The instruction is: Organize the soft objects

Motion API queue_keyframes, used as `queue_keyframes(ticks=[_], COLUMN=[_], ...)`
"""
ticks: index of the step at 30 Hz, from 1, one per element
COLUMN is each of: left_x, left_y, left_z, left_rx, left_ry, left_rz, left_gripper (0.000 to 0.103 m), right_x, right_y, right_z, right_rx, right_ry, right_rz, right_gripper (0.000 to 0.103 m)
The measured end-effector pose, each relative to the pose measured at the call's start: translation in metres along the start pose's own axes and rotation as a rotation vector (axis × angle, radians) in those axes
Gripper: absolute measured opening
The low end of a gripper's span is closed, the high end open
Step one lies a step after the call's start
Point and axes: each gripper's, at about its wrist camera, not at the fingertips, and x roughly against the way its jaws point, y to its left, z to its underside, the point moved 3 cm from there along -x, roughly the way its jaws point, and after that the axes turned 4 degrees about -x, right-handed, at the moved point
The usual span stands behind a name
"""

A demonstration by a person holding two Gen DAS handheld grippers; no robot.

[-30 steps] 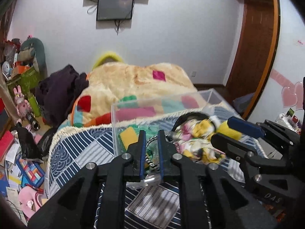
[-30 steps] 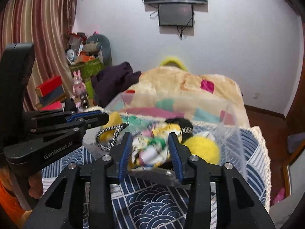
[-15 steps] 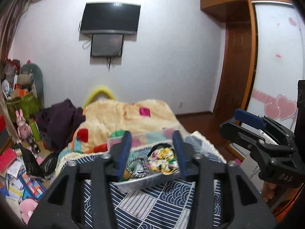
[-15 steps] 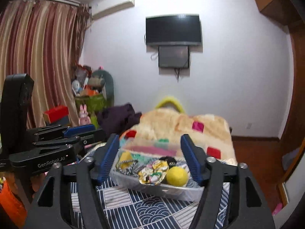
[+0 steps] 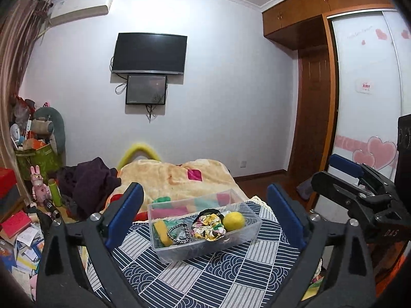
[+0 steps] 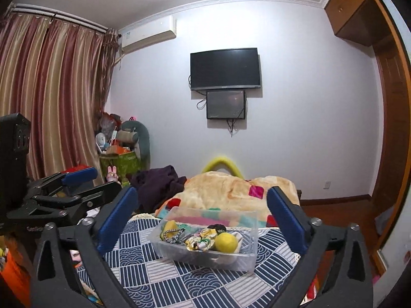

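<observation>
Left wrist view: my left claw (image 5: 205, 213) is spread wide, holding nothing, hanging above the bed. Between its blue pads sits the clear plastic box (image 5: 246, 233) on the blue patterned cover (image 5: 218, 277). Inside lie a yellow ball (image 5: 233, 220), a floral scrunchie (image 5: 206, 228) and a black-and-white braided band (image 5: 178, 233), close together. My right claw (image 5: 344, 179) shows at the right edge, apart from the box.

Right wrist view: my right claw (image 6: 205, 214) is also released and empty, framing the same box (image 6: 246, 259). The ball (image 6: 226, 242) rests beside the scrunchie (image 6: 201, 241). My left claw (image 6: 84, 182) juts in from the left, well clear.
</observation>
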Motion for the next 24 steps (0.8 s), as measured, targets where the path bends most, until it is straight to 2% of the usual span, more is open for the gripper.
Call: queue_keyframes(ticks=[5,24], left_x=[0.007,0.01], left_y=[-0.003,-0.003], left_z=[0.001,0.009], left_rx=[0.0,0.002], left_ry=[-0.01,0.0], left_rz=[0.0,-0.002], left_gripper=[0.101,0.102], right_x=[0.005,0.011], right_y=[0.0,0.003], right_z=[0.001,0.009], right_rx=[-0.002,0.012], right_ry=[-0.009,-0.013], right_rz=[0.003,0.005], right_gripper=[0.103,0.103])
